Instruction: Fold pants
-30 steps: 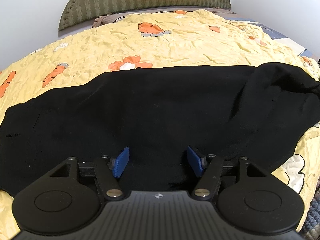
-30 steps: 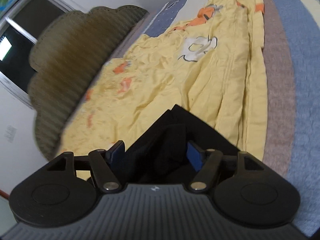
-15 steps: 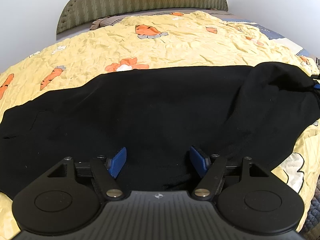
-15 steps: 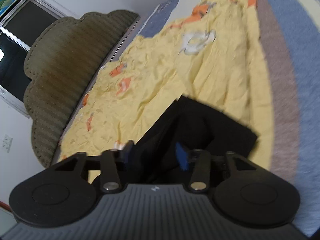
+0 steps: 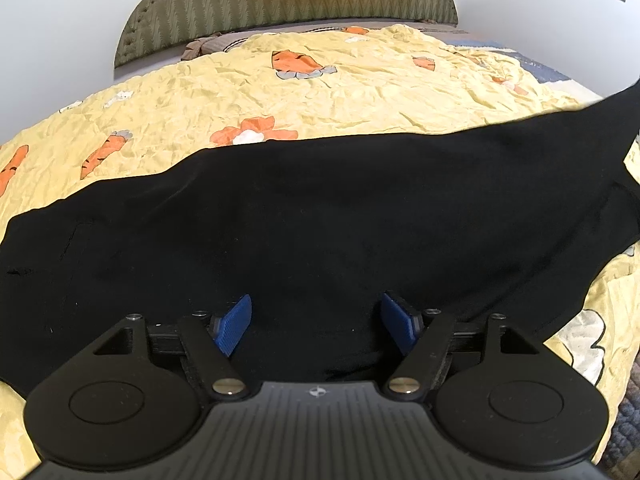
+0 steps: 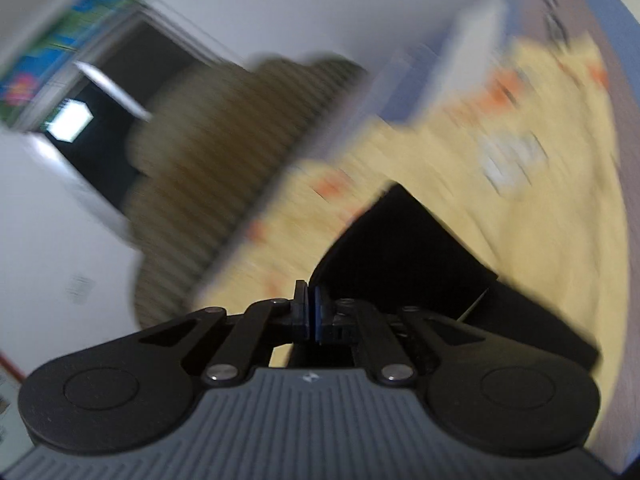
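The black pants [image 5: 320, 216] lie on the bed [image 5: 320, 92], long axis running left to right under the wide-open left gripper [image 5: 316, 322]; the right gripper [image 6: 311, 312], clamped on the raised right end, is placed to carry it leftward

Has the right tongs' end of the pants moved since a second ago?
Yes. In the left wrist view the pants' right end has lifted off the yellow bedspread and now rises toward the frame's upper right.

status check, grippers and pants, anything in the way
Left gripper open, low over the black pants. Right gripper shut on pants' end, lifted off the yellow bedspread. No obstruction visible.
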Demonstrator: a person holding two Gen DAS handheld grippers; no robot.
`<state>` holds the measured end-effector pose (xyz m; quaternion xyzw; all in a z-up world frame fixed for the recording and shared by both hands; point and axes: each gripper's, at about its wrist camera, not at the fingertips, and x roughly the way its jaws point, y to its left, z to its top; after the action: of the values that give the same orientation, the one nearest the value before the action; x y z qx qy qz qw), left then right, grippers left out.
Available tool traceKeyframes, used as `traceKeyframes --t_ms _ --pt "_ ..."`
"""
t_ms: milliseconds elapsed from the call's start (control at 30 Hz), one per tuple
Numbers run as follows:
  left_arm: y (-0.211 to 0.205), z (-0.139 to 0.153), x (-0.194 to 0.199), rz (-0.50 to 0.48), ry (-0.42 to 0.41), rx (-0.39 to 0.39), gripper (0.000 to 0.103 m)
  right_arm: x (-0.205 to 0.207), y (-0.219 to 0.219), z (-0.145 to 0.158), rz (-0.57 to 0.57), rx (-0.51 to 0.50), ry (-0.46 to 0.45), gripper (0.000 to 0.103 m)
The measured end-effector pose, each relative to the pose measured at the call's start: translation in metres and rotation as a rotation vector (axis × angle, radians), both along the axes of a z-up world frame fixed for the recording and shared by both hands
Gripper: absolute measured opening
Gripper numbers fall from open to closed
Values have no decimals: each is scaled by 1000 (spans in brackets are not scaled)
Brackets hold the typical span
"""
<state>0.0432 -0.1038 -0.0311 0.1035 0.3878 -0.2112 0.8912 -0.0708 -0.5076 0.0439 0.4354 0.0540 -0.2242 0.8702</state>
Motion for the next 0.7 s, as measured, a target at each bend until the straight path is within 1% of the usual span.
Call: traceKeyframes --t_ms 33,67,100,133,167,200,233,300,333,367,400,467,500,533,567,600,633,667,700 --pt "0 0 0 2 3 -3 72 -8 1 9 3 -24 -31 5" --pt "0 0 1 2 5 -3 72 -17 0 11 3 -19 -48 5" --pt "1 0 0 1 5 -4 72 -25 -1 7 0 2 -38 5" --pt "1 0 0 0 7 -2 72 -33 -3 -3 -14 30 4 5" --pt "1 0 -1 -2 8 1 72 -40 -5 -18 -39 63 58 5" --pt "2 1 -2 -5 9 5 72 -48 -7 -38 -68 119 113 5" --pt "2 2 -3 -9 11 7 72 -59 -9 -63 -97 200 151 5" --pt "2 4 -3 -12 15 10 72 -79 -10 -106 -143 342 173 5" --pt "3 5 -3 -10 17 7 72 -85 -9 -121 -158 387 173 5" --pt "3 7 -1 -5 19 -2 72 -89 -7 -131 -164 411 164 5" --pt "5 8 -1 2 21 -17 72 -91 -5 -134 -169 414 153 5" --pt "10 13 -1 15 21 -59 72 -87 -3 -126 -168 371 167 5" --pt "13 16 -2 19 19 -79 72 -83 -2 -120 -171 342 187 9" --pt "18 19 -2 28 14 -97 72 -82 -1 -111 -207 305 218 17" --pt "22 21 -3 38 8 -111 72 -82 2 -103 -273 246 267 23" --pt "27 24 -3 47 3 -125 72 -81 10 -90 -337 155 316 31" --pt "33 26 -3 61 -4 -135 72 -79 20 -77 -363 53 345 31" --pt "38 27 -3 79 -12 -136 72 -75 32 -66 -322 -29 344 31" --pt "43 29 -2 103 -23 -127 72 -68 46 -55 -237 -93 322 31"
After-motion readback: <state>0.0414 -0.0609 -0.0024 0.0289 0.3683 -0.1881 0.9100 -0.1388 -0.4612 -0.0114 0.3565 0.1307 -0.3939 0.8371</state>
